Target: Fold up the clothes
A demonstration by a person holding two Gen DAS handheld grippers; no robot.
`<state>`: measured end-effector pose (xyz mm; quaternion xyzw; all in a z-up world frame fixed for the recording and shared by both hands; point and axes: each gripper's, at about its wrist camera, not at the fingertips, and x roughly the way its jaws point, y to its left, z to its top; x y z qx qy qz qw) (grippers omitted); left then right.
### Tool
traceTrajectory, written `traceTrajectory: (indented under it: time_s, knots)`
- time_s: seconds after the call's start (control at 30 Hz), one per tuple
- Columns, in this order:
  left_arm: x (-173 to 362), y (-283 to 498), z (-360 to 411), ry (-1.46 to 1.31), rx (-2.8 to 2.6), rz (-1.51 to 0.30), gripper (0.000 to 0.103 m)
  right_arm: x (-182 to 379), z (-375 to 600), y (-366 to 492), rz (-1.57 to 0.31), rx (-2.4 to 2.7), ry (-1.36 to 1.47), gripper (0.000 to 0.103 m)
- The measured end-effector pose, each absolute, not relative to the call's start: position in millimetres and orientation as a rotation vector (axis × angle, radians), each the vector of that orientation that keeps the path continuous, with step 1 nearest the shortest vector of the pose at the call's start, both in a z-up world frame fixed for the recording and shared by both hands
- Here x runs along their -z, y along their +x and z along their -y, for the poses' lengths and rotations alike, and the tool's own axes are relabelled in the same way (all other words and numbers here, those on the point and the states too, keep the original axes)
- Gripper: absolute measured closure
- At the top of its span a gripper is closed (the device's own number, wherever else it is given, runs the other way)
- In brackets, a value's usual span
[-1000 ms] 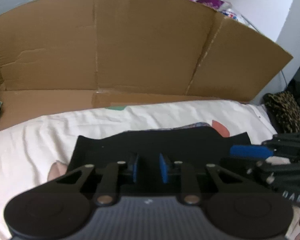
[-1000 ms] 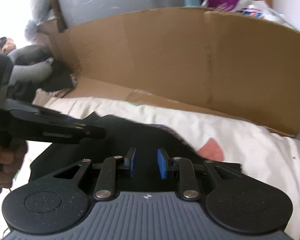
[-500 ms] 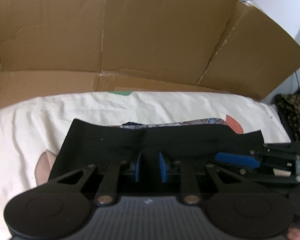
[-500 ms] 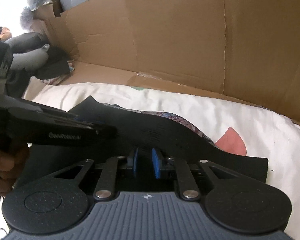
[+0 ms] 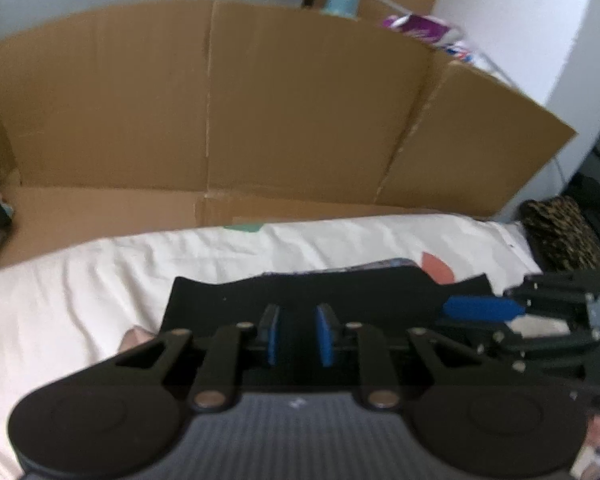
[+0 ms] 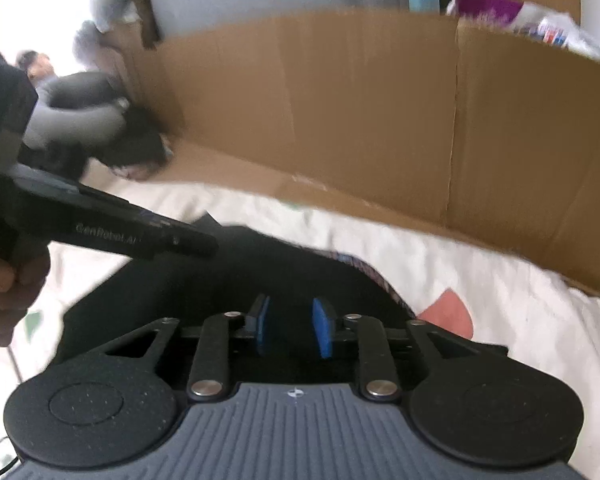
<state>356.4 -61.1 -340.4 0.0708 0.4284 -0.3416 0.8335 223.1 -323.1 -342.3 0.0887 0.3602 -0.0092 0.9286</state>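
The black garment is lain flat on the white sheet; left claw and right claw are held apart above it, nothing gripped.

- Left claw: blue pads parted, a clear gap between them, nothing gripped. Fingers point forward, held low.
- Right claw: blue pads likewise parted, nothing between them.
- My two claws sit side by side, close; each shows in the other's view.
- My left hand wraps its claw's handle.
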Motion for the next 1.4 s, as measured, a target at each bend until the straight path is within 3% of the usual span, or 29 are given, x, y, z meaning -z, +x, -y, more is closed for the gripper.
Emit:
traceTrajectory:
  time_s: [0.17, 0.37, 0.6, 0.9, 1.4]
  knots:
    - [331, 323, 50, 0.165, 0.778, -0.911, 0.072, 336, 314, 198, -0.744, -0.036, 0.19, 0.07]
    - [345, 287, 44, 0.269, 0.859, -0.918, 0.071, 354, 290, 173, -0.806, -0.083, 0.112, 0.066]
    - [381, 285, 24, 0.309, 0.765, -1.046, 0.072, 381, 289, 154, -0.888, -0.07, 0.114, 0.066]
    - [376, 291, -30, 0.234, 0.681, -1.16, 0.078, 381, 296, 126, -0.947, -0.066, 0.093, 0.065]
    - [358, 256, -61, 0.088, 0.598, -1.056, 0.076, 360, 304, 65, -0.911, 0.059, 0.197, 0.065]
